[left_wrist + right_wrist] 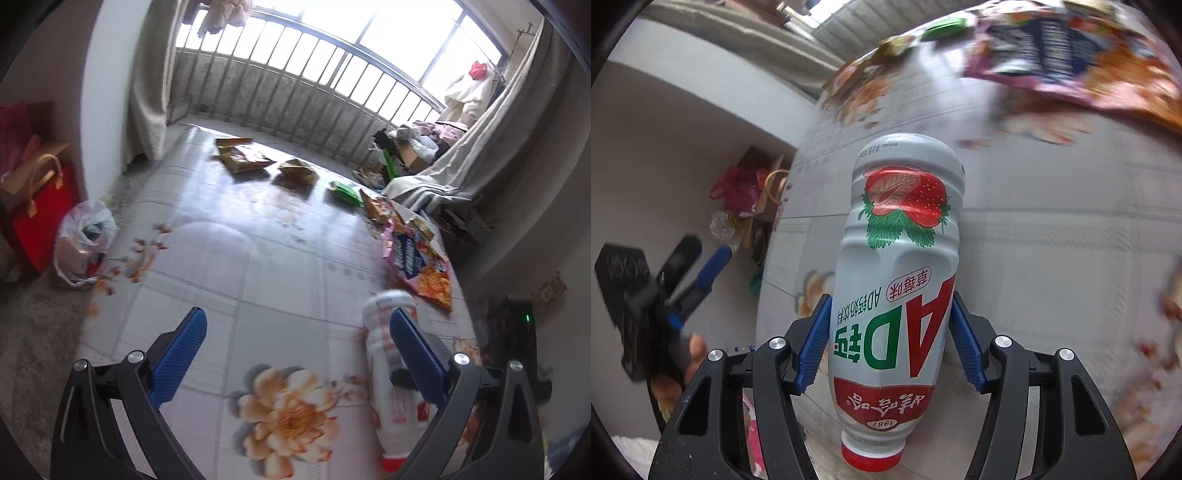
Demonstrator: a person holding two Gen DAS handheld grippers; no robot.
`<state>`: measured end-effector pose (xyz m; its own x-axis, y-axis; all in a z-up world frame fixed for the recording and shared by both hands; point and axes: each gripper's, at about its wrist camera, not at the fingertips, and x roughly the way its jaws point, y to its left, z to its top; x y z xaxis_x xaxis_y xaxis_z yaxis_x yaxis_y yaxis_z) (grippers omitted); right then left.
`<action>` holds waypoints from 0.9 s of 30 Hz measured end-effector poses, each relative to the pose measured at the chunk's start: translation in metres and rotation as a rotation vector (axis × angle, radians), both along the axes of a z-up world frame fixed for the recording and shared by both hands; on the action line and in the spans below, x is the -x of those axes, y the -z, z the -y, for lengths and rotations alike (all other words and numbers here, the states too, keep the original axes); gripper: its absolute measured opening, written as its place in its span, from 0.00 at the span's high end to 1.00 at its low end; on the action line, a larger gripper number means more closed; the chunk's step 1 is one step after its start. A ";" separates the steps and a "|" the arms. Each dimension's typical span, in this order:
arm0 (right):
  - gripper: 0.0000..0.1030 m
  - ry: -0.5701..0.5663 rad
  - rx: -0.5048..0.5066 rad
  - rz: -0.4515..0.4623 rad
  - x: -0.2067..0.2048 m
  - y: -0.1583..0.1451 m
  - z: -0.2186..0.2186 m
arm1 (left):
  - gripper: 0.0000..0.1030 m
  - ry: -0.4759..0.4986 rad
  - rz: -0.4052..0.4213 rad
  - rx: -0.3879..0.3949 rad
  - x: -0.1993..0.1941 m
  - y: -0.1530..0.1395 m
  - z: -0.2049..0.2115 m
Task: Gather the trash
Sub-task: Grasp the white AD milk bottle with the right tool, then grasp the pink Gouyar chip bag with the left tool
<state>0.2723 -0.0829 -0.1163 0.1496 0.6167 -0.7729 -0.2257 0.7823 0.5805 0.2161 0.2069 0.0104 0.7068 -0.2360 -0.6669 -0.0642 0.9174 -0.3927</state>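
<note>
Item one: my white plastic drink bottle with red screw cap [892, 295] lies on its side on the flower-printed sheet [1052, 240], cap toward my right camera. Label reads large red and green "AD", a strawberry picture with green leaves, "1987" on the red band near the cap, and Chinese characters I cannot fully make out.

My right tool [888, 339] straddles the bottle at its waist, both blue ribbed pads against its sides, gripping it. In the left view the same bottle [391, 387] lies by the right finger of my left tool [298, 334], outside the gap; that tool stands wide with nothing between its blue pads.

Further out on the sheet: a pink and blue snack wrapper [417, 258], a green packet [345, 194], and two yellow-brown crumpled packets [242, 153], writing too blurred to read. On the floor at left stand a clear plastic bag with rubbish [83, 242] and a red carrier bag [46, 214].
</note>
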 end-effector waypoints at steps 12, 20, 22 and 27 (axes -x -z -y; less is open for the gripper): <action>0.44 0.390 0.067 0.043 0.043 -0.014 0.150 | 0.19 0.160 -0.125 0.260 -0.121 0.030 0.093; 0.44 0.430 0.012 0.041 0.047 -0.003 0.161 | 0.31 0.066 -0.179 0.222 -0.191 0.063 0.130; 0.44 0.432 0.005 0.045 0.048 -0.002 0.165 | 0.41 0.057 -0.206 0.186 -0.202 0.072 0.135; 0.44 0.440 -0.003 0.060 0.058 -0.004 0.174 | 0.64 0.062 -0.218 0.189 -0.207 0.083 0.145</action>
<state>0.2144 -0.2566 -0.1119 0.4430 0.4861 -0.7533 0.0956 0.8098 0.5788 0.4235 0.0618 -0.0721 0.5323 -0.4090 -0.7412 -0.1116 0.8340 -0.5403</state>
